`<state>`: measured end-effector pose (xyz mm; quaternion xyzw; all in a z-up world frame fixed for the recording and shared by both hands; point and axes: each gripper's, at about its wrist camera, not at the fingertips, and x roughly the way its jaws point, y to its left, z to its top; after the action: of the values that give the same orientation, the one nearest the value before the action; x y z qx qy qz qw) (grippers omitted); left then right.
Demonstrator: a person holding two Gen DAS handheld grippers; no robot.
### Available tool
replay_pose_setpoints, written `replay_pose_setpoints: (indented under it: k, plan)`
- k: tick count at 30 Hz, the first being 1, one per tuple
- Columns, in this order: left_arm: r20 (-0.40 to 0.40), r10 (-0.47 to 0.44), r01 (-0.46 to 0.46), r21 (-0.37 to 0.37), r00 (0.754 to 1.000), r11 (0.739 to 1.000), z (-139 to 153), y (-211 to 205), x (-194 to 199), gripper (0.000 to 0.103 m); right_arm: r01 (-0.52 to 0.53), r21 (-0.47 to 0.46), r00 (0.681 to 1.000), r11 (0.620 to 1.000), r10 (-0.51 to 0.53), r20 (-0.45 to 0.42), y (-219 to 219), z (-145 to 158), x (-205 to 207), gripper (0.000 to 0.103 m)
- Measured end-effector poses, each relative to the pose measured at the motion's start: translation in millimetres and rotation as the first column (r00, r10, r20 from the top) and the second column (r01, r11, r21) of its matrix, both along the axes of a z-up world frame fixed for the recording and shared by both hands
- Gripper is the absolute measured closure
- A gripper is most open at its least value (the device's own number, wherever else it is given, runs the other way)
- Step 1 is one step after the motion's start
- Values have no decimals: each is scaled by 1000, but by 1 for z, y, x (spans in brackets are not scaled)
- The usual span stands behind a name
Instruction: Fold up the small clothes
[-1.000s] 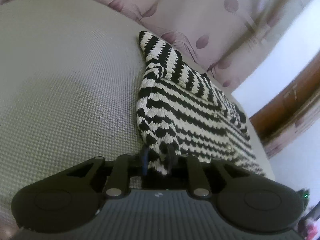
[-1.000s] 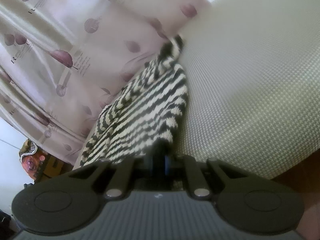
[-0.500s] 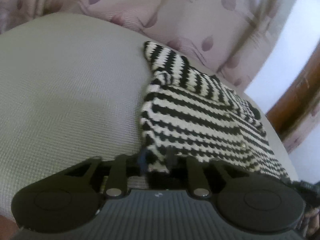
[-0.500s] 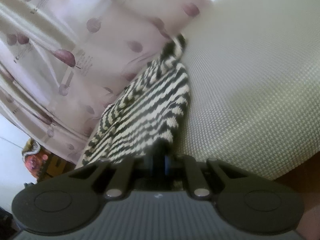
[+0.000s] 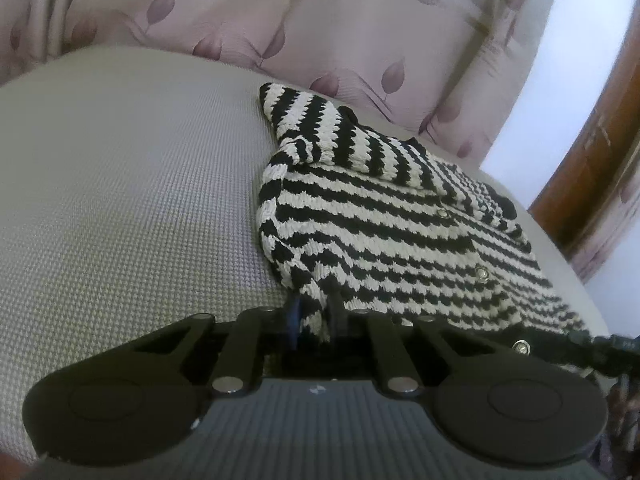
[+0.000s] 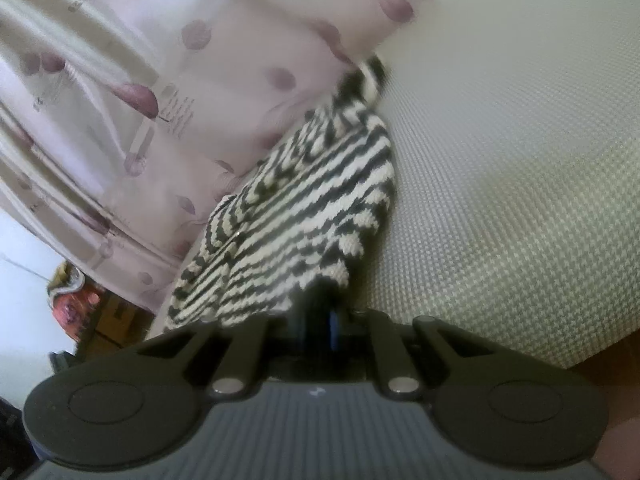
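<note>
**One striped cardigan held at its near hem by two grippers**

One black-and-white knitted cardigan [image 5: 384,216] lies on one grey woven cushion [image 5: 120,208], along the edge next to the curtain [image 5: 280,20]; one sleeve points toward the far end. Two grippers hold its near edge; the left gripper [image 5: 314,316] has a hem corner between its fingers, the jaws closing on the knit; the right gripper [image 6: 320,300] is clamped tight on the other corner, its fingers almost meeting. Three small metal snaps are countable down the front, in the left view only; there too a brown wooden door frame [image 5: 600,152] and the tip of the other gripper at the right edge. The right view alone, which is blurred, shows colourful clutter [image 6: 72,300] on the floor at lower left, and the cushion's front edge.
</note>
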<state>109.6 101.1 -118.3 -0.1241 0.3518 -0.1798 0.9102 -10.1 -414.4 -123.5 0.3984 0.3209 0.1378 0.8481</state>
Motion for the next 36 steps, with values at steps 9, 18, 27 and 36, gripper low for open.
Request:
replay_pose_setpoints:
  k: [9, 18, 27, 36]
  plan:
    - [-12, 3, -4, -61, 1000, 998, -3, 10, 1, 78, 5, 58, 1000, 998, -4, -7, -7, -6, 0, 94]
    - [21, 8, -8, 1, 1000, 1000, 0, 0, -3, 88, -8, -15, 1000, 1000, 8, 6, 1, 1, 2, 94]
    - [35, 16, -17, 30, 999, 999, 4, -5, -6, 88, 7, 9, 994, 1000, -8, 107, -3, 6, -11, 94]
    - [76, 6, -17, 152, 997, 988, 13, -22, -9, 88, 8, 29, 990, 1000, -11, 138, -3, 12, -9, 94]
